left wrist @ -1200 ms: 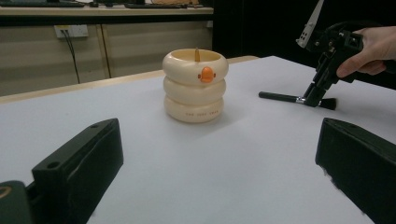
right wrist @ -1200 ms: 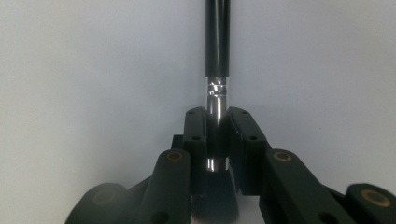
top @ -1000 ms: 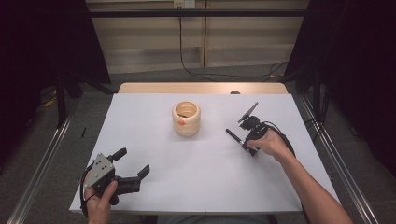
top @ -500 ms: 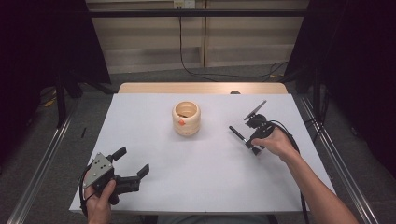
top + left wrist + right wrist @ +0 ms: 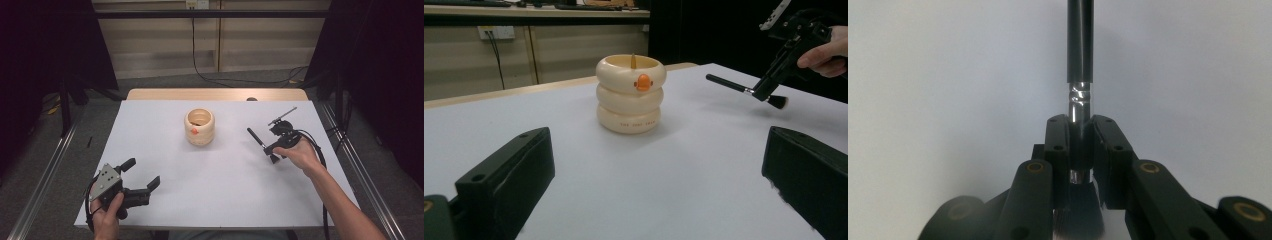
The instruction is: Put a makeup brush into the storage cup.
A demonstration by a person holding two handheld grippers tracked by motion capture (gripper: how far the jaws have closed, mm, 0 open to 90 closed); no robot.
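White table [image 5: 220, 200] seen from above, with a cream ring-shaped holder [image 5: 199, 127] standing upright near the middle, an orange beak-like knob on its front. To the holder's right, lifted clear of the table: right gripper [image 5: 274, 147], jaws clamped on a black makeup brush [image 5: 259, 141] at its silver collar, just above the bristles. Brush lying roughly level, long handle pointing up and left toward the holder, bristle end back toward the hand; handle tip short of the holder, an open stretch of table between. Holder's mouth facing straight up, so handle likely needing a tilt toward upright before going in. Left gripper [image 5: 144, 176] at the near left corner, jaws spread wide with nothing between, well apart from the holder and farther from it than the right.
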